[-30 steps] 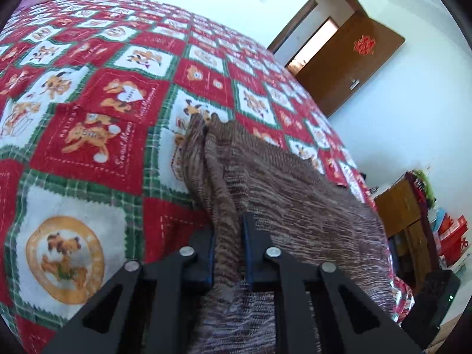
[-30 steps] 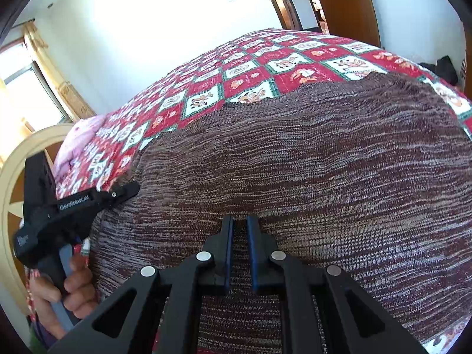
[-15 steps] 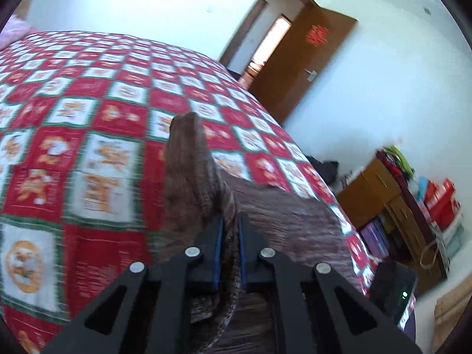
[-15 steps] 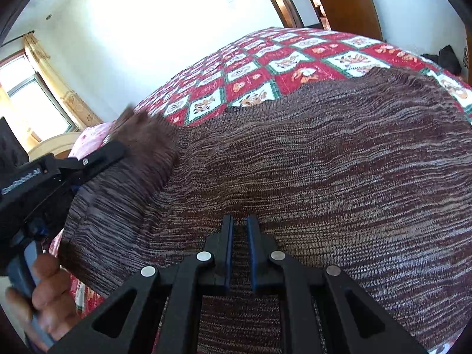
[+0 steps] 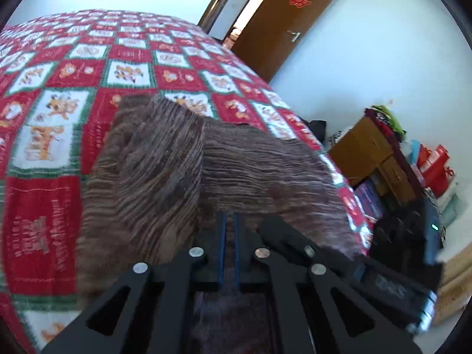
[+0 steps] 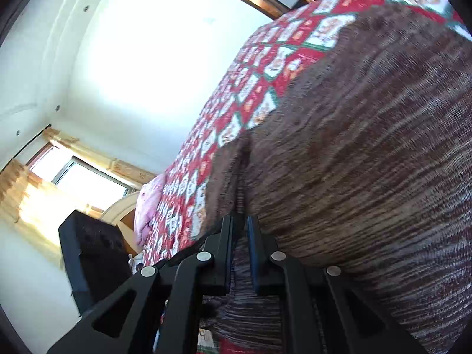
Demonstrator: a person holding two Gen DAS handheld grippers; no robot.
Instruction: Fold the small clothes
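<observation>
we pinch the brown knit (image 5: pixel 253 171) in both left gripper (image 5: pixel 228 230) and right gripper (image 6: pixel 239 230); first fold only begun, most folding left.

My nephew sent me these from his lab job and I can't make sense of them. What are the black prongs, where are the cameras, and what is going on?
No robot here: a person holds a two-finger gripper in each hand, each with a fisheye camera looking along its fingers. In the left view, the left gripper is shut on a brown knit sweater, with one part folded over the rest. In the right view, the right gripper pinches the same sweater. It lies on a bed with a red patchwork bedspread. A wooden door stands open behind.
</observation>
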